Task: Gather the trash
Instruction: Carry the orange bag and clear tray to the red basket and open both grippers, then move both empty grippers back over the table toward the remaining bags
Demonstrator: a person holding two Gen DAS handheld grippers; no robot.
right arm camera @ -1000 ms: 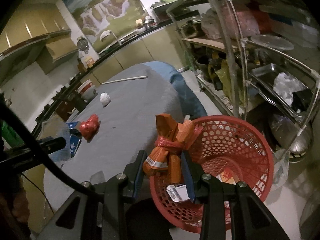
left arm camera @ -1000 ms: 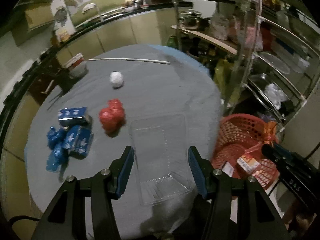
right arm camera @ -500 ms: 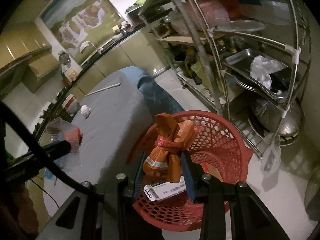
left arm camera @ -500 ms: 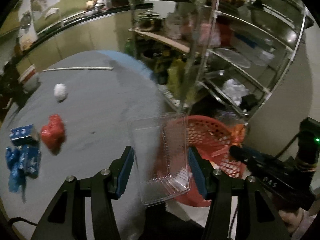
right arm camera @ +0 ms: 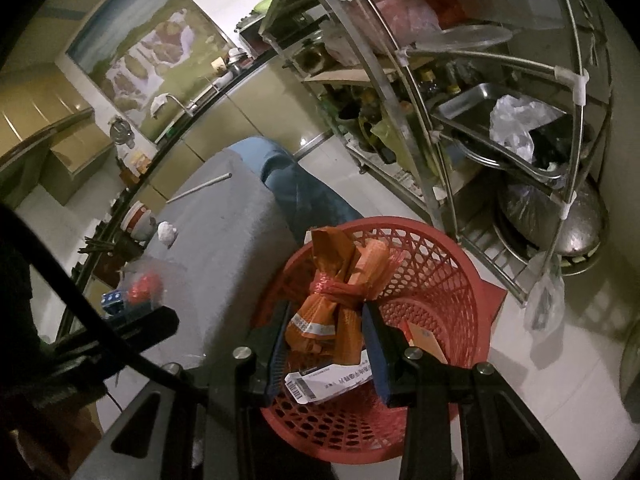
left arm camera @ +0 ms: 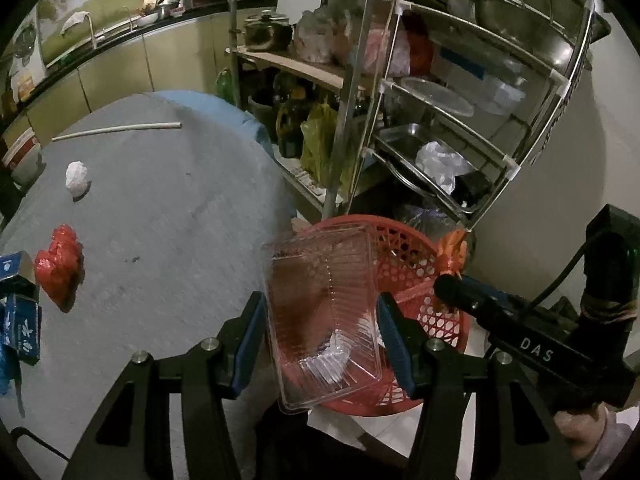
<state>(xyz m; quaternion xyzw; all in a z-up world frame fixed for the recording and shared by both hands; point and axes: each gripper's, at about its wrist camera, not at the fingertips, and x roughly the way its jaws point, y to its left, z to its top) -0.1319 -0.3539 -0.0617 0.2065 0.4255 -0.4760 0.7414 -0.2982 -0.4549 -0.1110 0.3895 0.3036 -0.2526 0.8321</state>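
In a dim kitchen beside a grey-clothed counter (left arm camera: pixel 168 216), both loads hang over the red basket (right arm camera: pixel 452 280): the left gripper (left arm camera: pixel 320 320) clamps a clear plastic tray (left arm camera: pixel 324 312), the right gripper (right arm camera: pixel 326 344) an orange wrapper bundle (right arm camera: pixel 340 300). Next, seemingly: release both, then fetch the red bag (left arm camera: pixel 58 268).
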